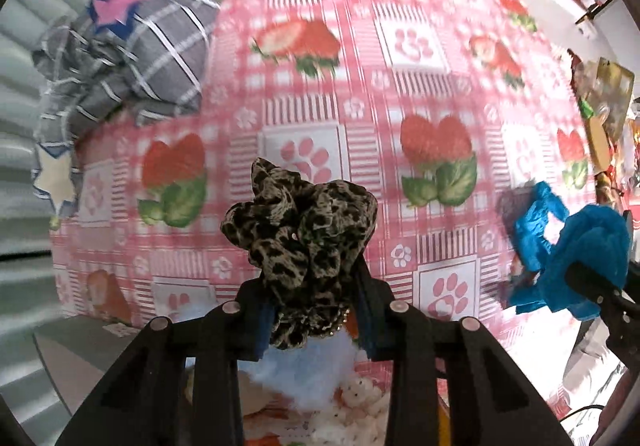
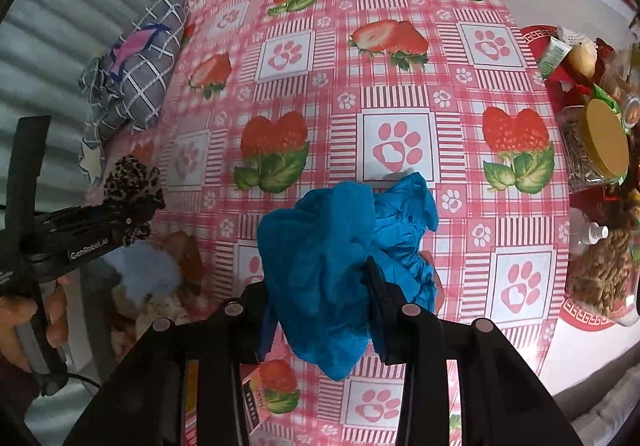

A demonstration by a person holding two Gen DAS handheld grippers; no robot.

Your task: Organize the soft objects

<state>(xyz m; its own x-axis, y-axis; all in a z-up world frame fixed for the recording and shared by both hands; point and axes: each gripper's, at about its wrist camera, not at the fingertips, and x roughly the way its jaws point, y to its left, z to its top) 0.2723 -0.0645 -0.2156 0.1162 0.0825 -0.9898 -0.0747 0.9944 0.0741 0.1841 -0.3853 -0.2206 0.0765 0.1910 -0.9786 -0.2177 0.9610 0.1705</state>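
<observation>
My left gripper (image 1: 316,310) is shut on a leopard-print scrunchie (image 1: 300,230), held above the pink strawberry tablecloth (image 1: 360,86). The same scrunchie (image 2: 134,182) shows at the left of the right wrist view, pinched in the left gripper (image 2: 132,214), with a hand around the handle below. My right gripper (image 2: 320,298) is shut on a bright blue scrunchie (image 2: 340,246), bunched between its fingers and lifted off the cloth. That blue scrunchie (image 1: 568,250) also appears at the right edge of the left wrist view.
A grey checked pillow (image 1: 144,42) with star patches lies at the table's far left corner. Jars, bottles and snack packets (image 2: 600,150) crowd a red tray at the right edge. A pile of fluffy plush items (image 2: 152,278) sits at the near left.
</observation>
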